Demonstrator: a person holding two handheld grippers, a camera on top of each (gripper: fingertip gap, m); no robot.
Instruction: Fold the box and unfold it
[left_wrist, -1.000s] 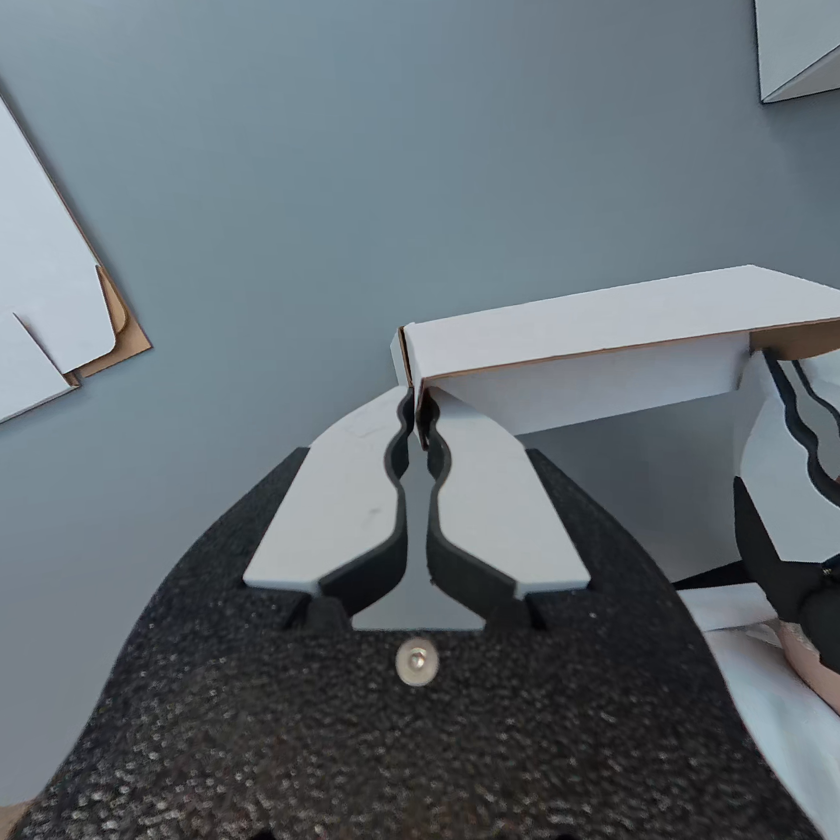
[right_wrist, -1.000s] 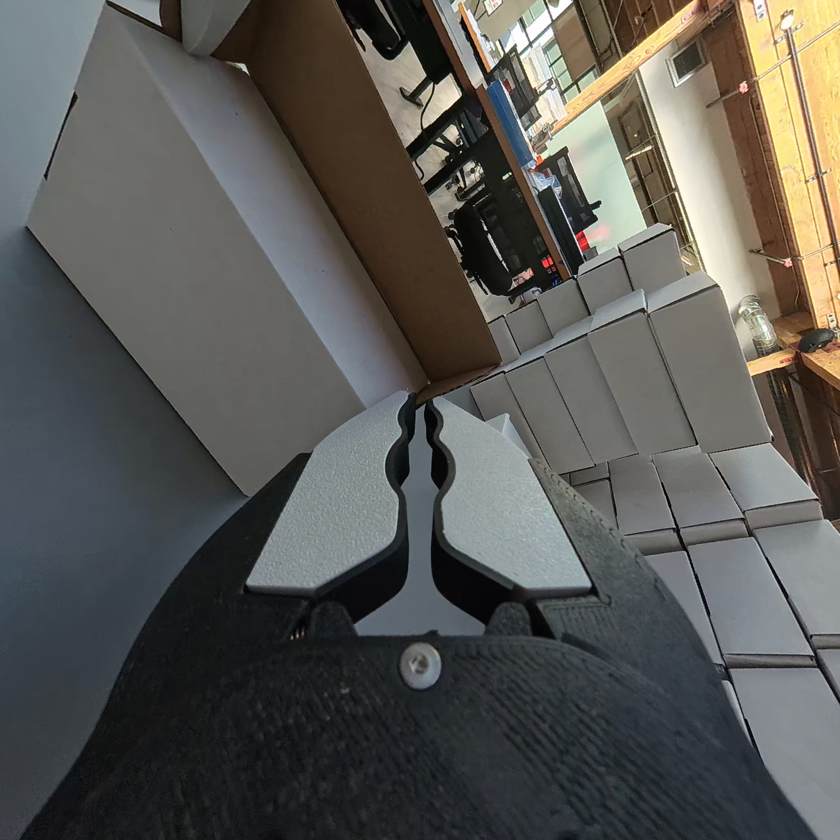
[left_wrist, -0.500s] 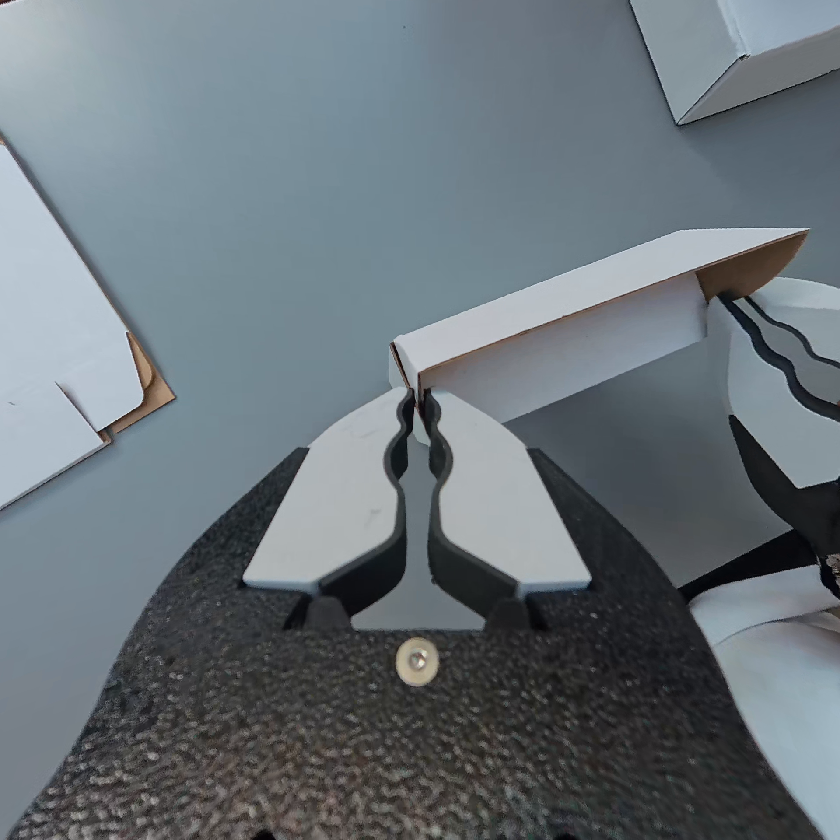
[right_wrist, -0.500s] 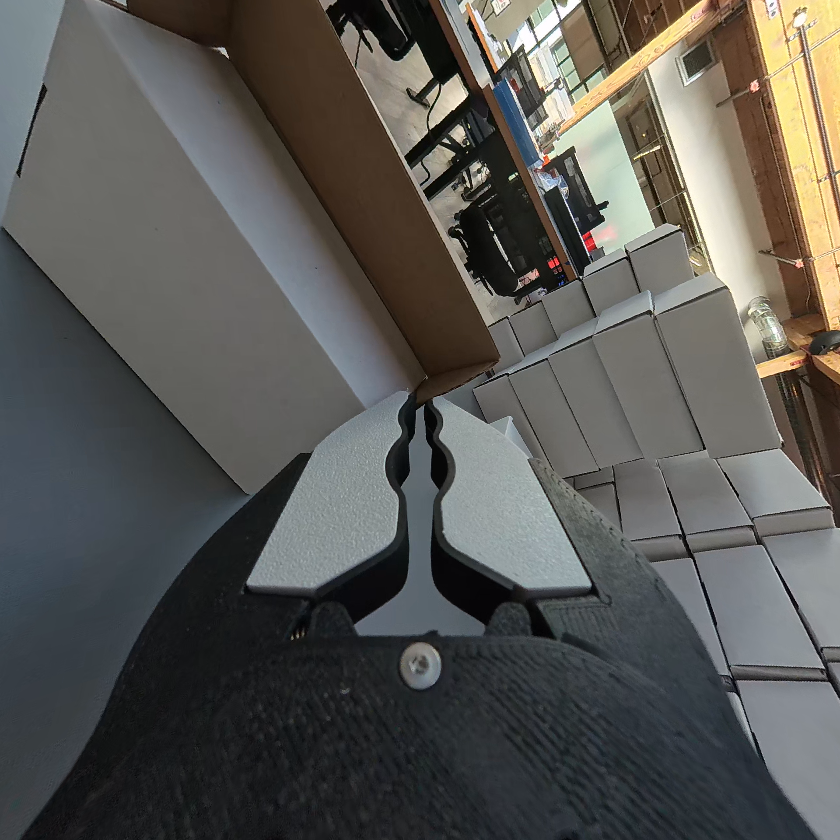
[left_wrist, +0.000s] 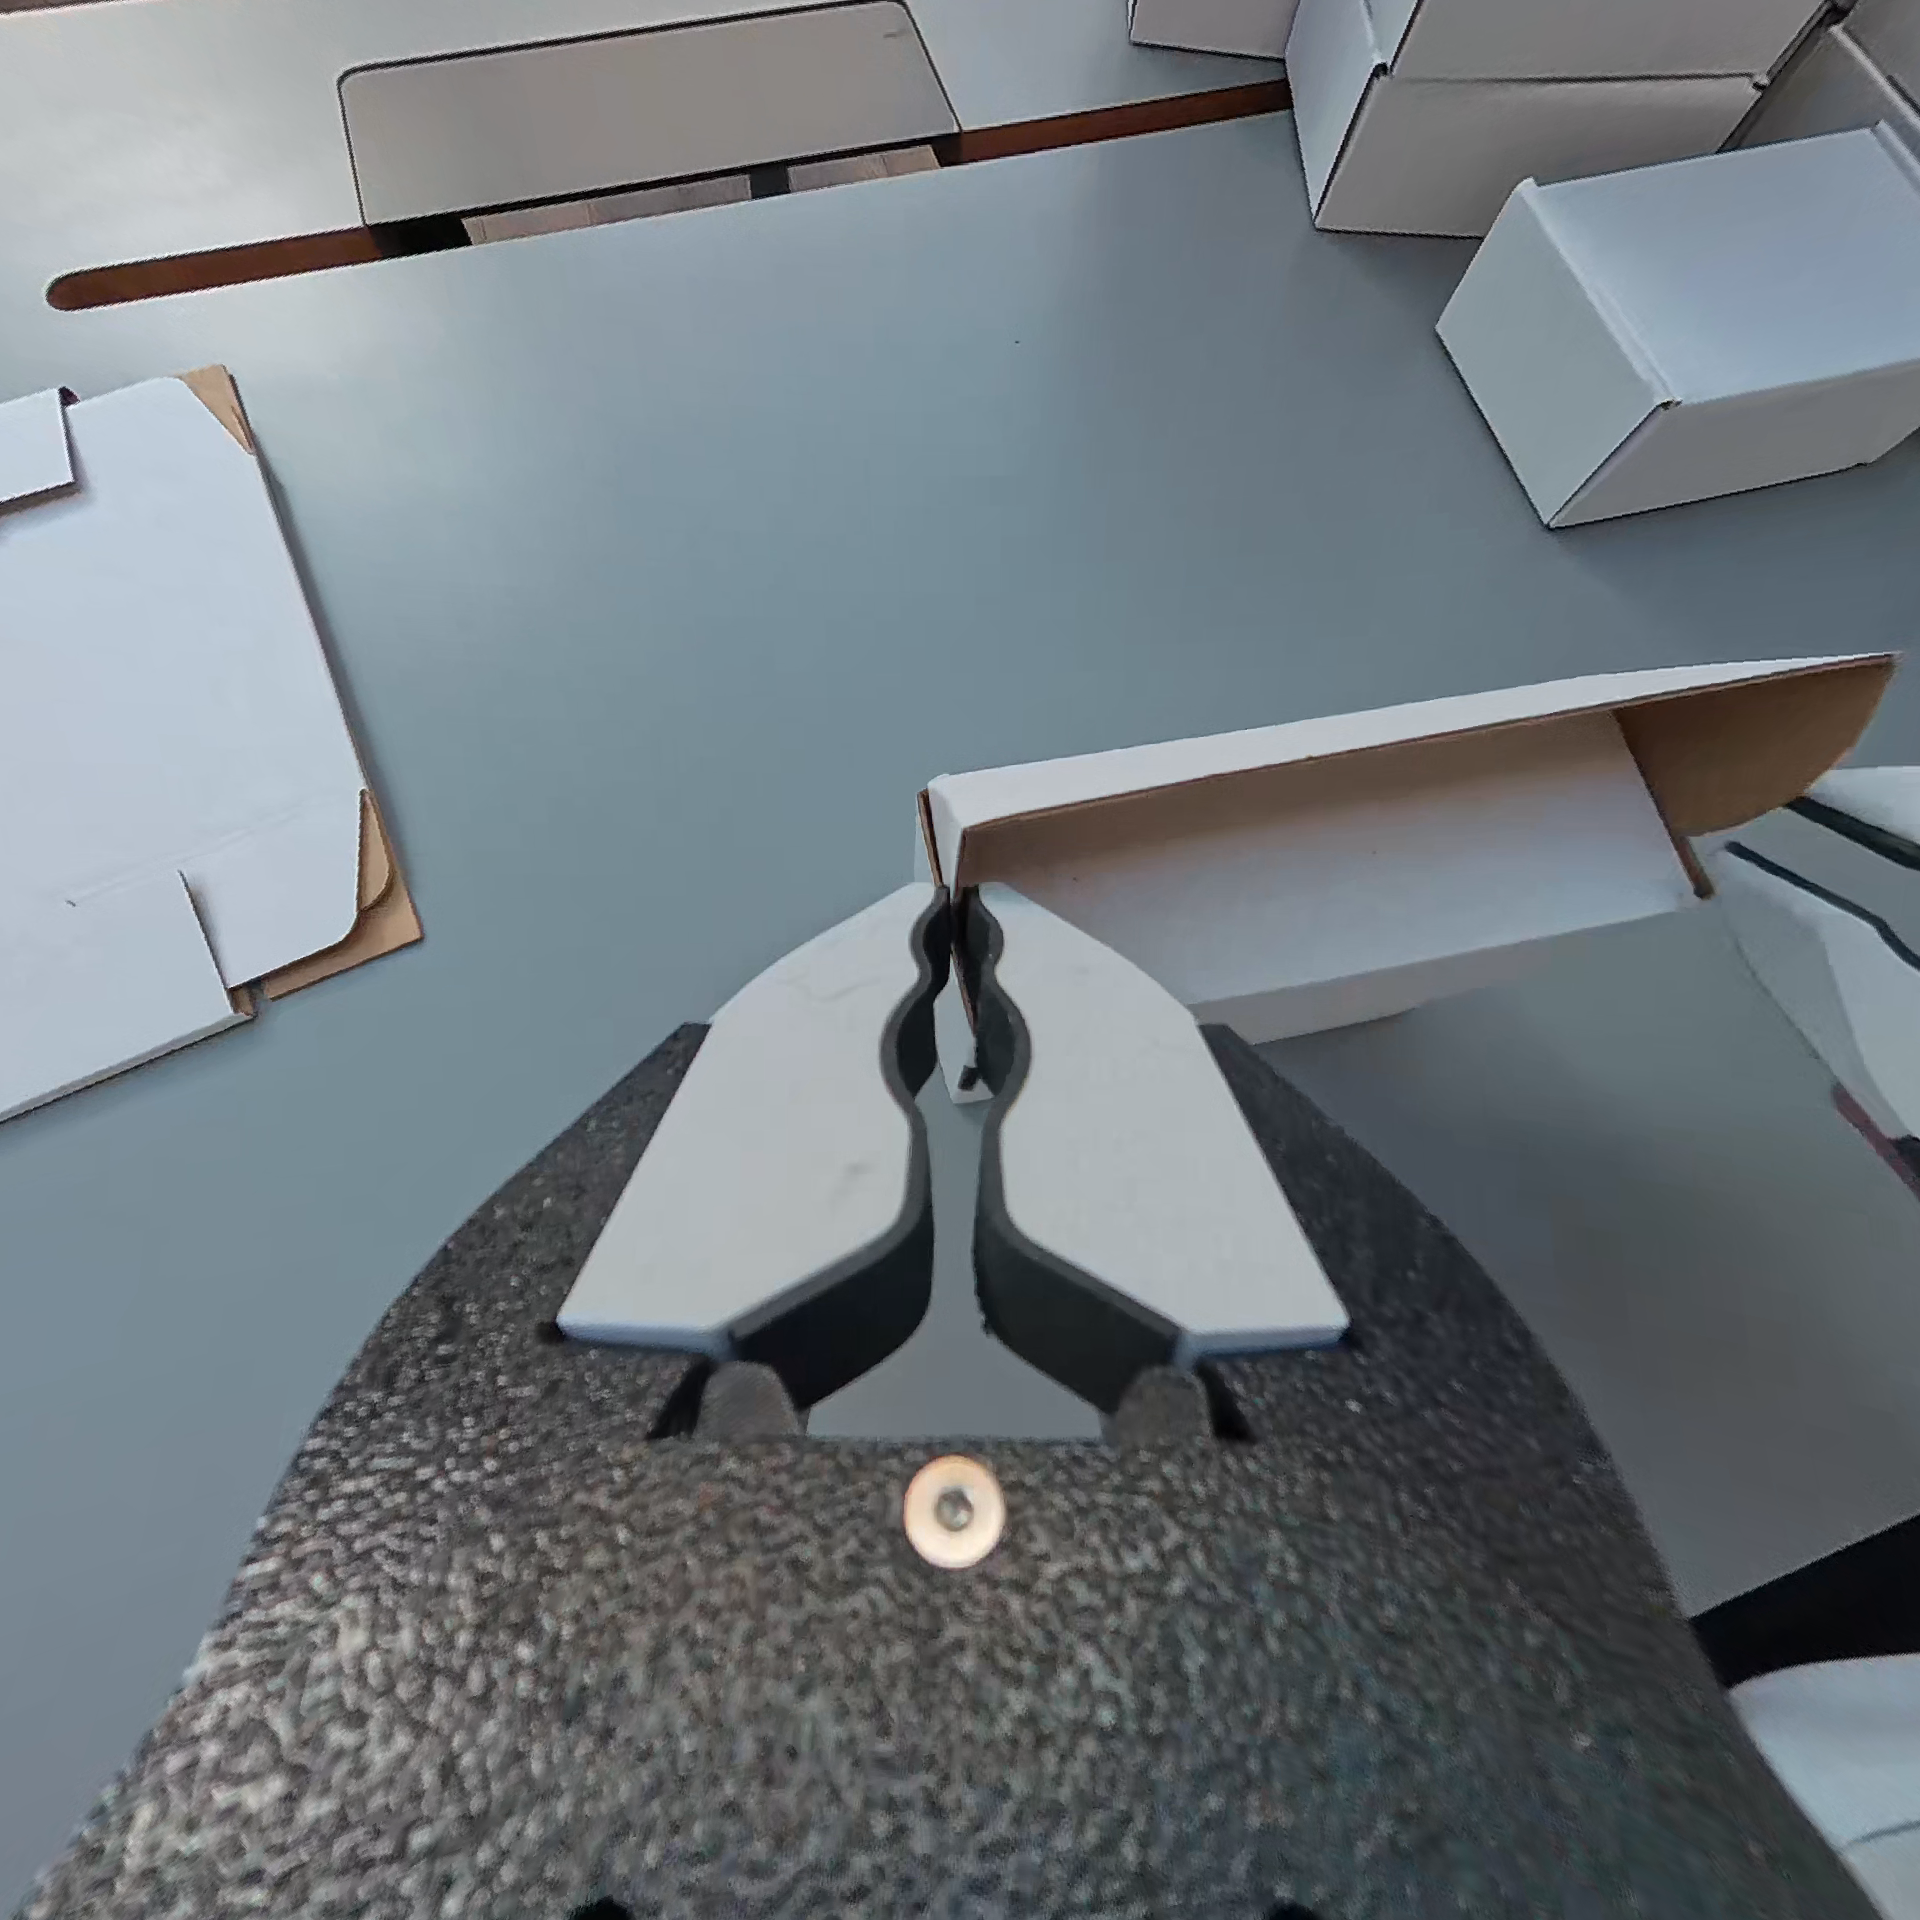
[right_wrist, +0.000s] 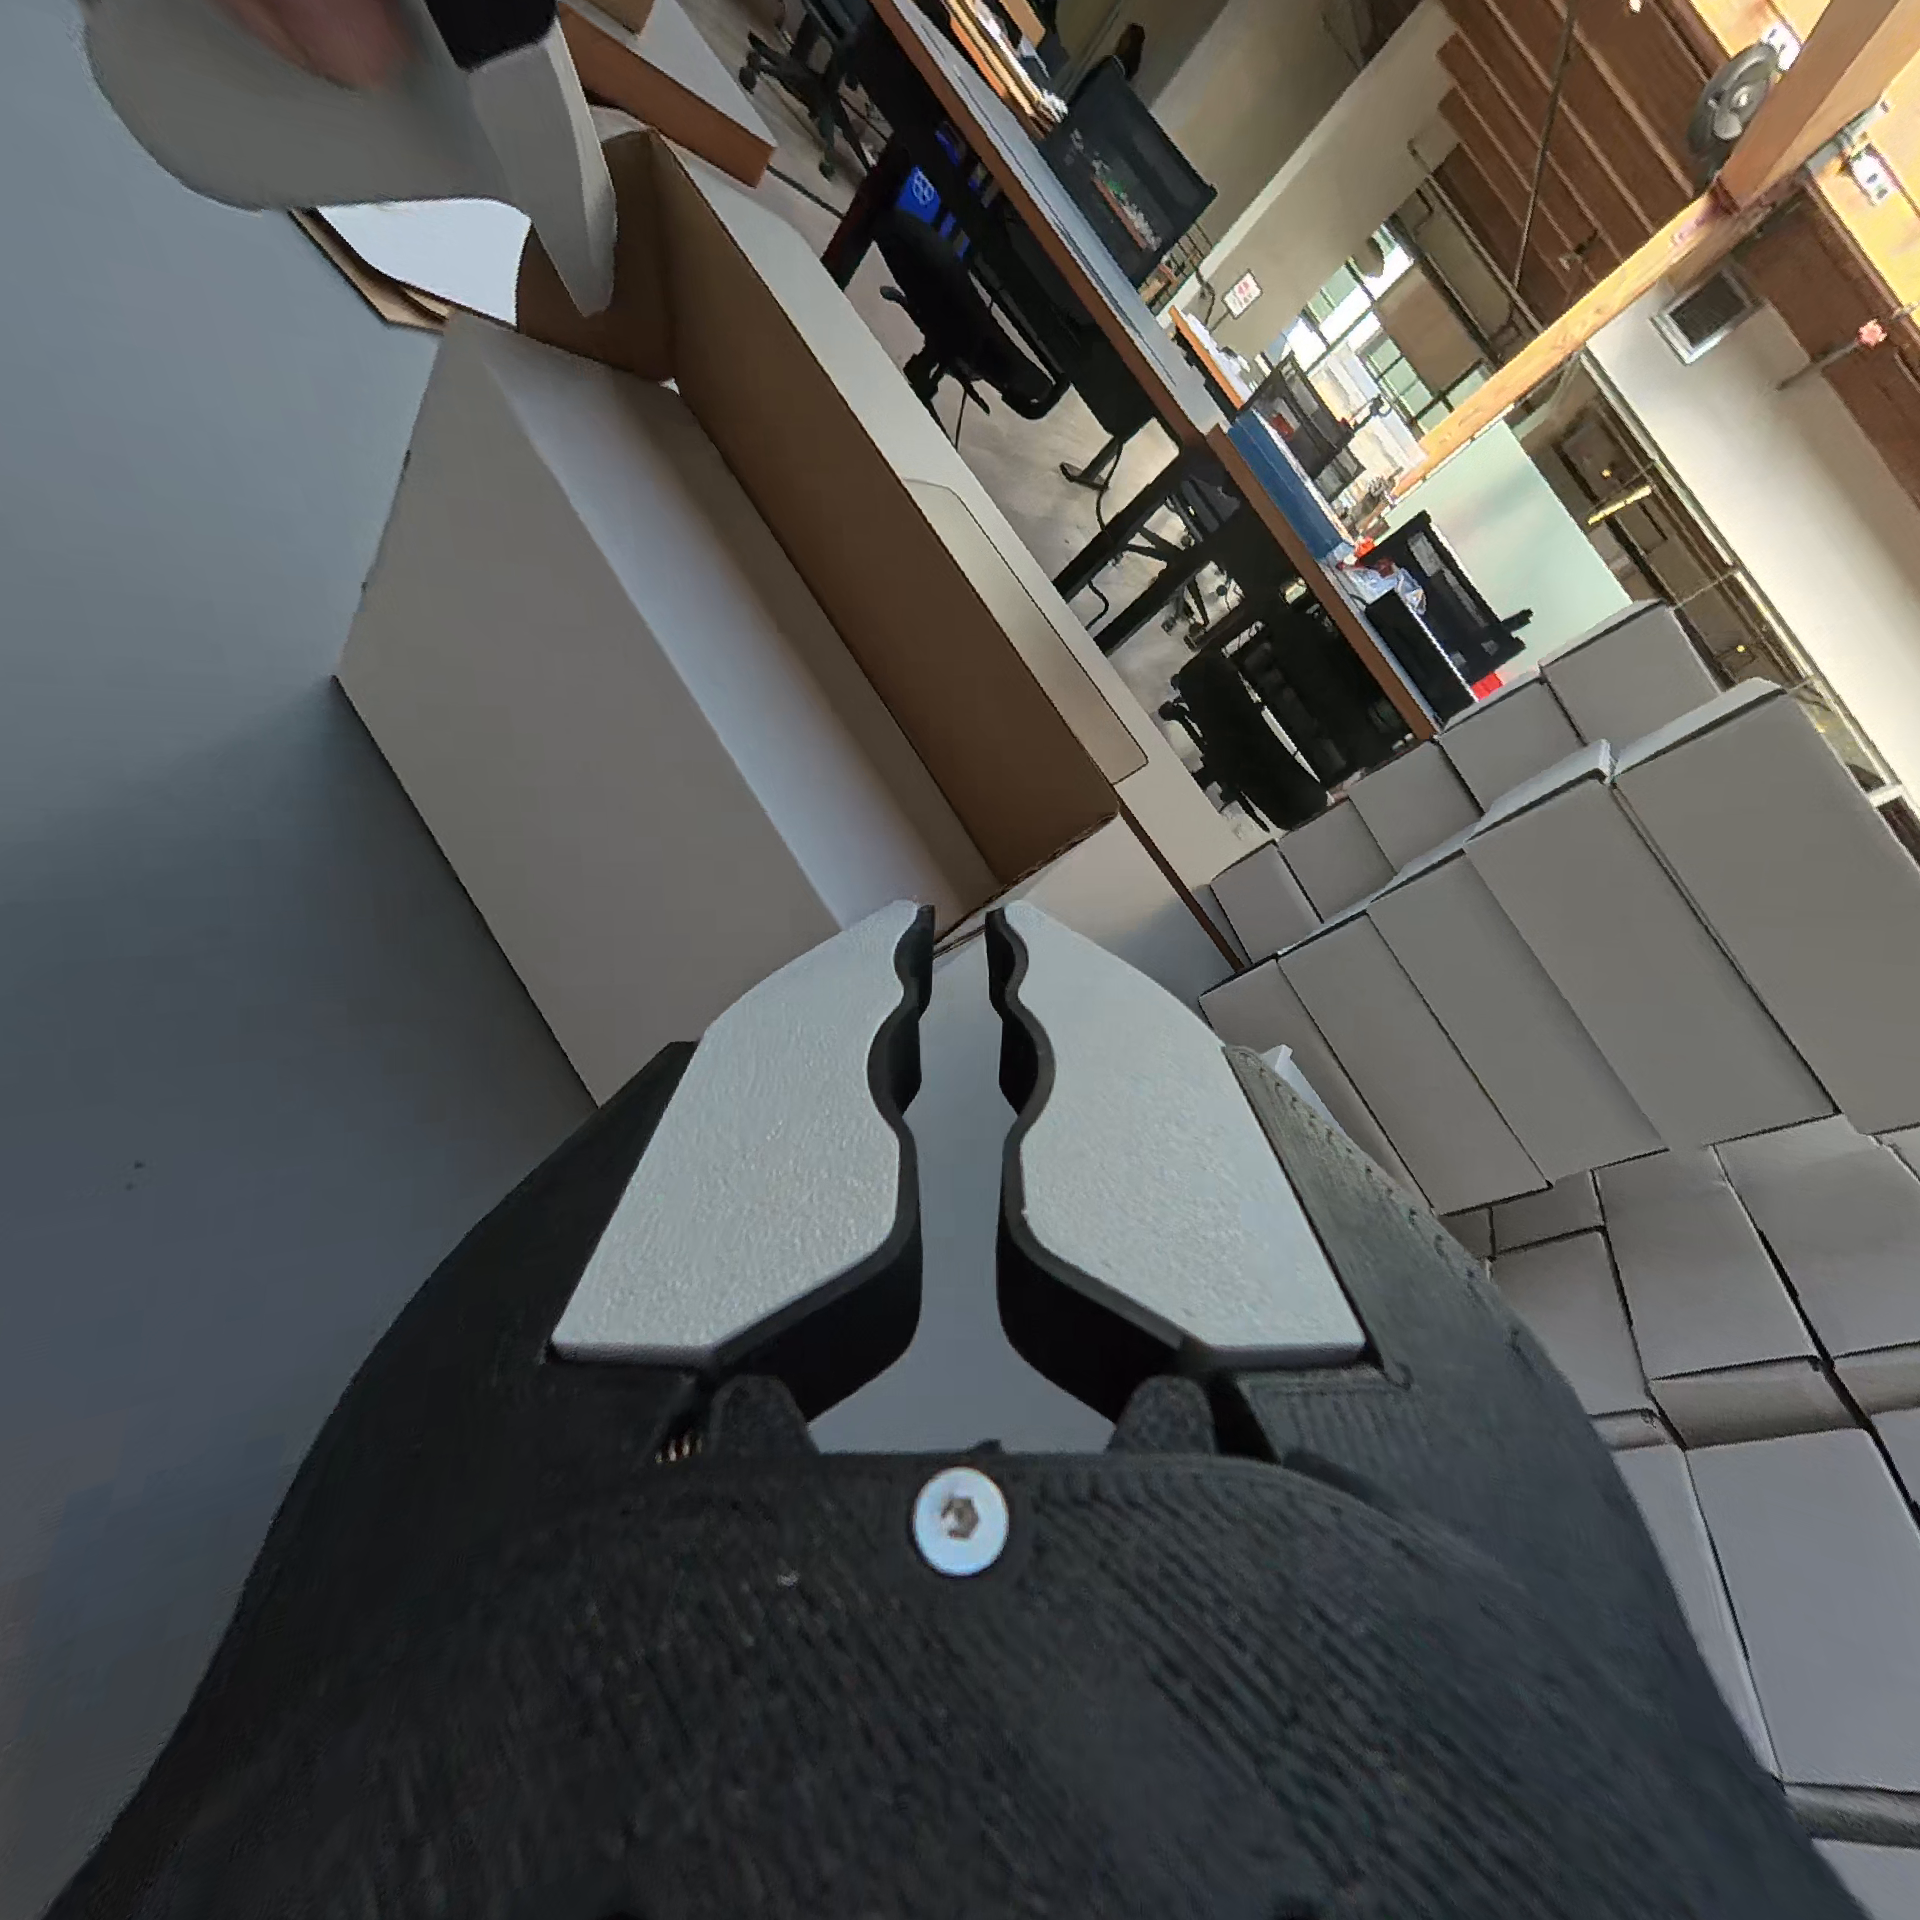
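Observation:
A white cardboard box, brown inside, is partly folded, with its long lid flap standing open above the grey table. My left gripper is shut on the box's near left end. My right gripper is slightly open with nothing between its fingertips, which sit just short of the box's near corner. The right gripper also shows at the right edge of the left wrist view, beside the box's open right end. The left gripper shows blurred at the top left of the right wrist view.
Flat white box blanks lie at the table's left. Folded white boxes stand at the back right. More white boxes are stacked to the right of my right gripper. A long slot runs along the table's far edge.
My right gripper's jaws have parted and let go of the box's corner. The left wrist view has tilted up, so the far boxes and table edge show. The left gripper keeps its hold.

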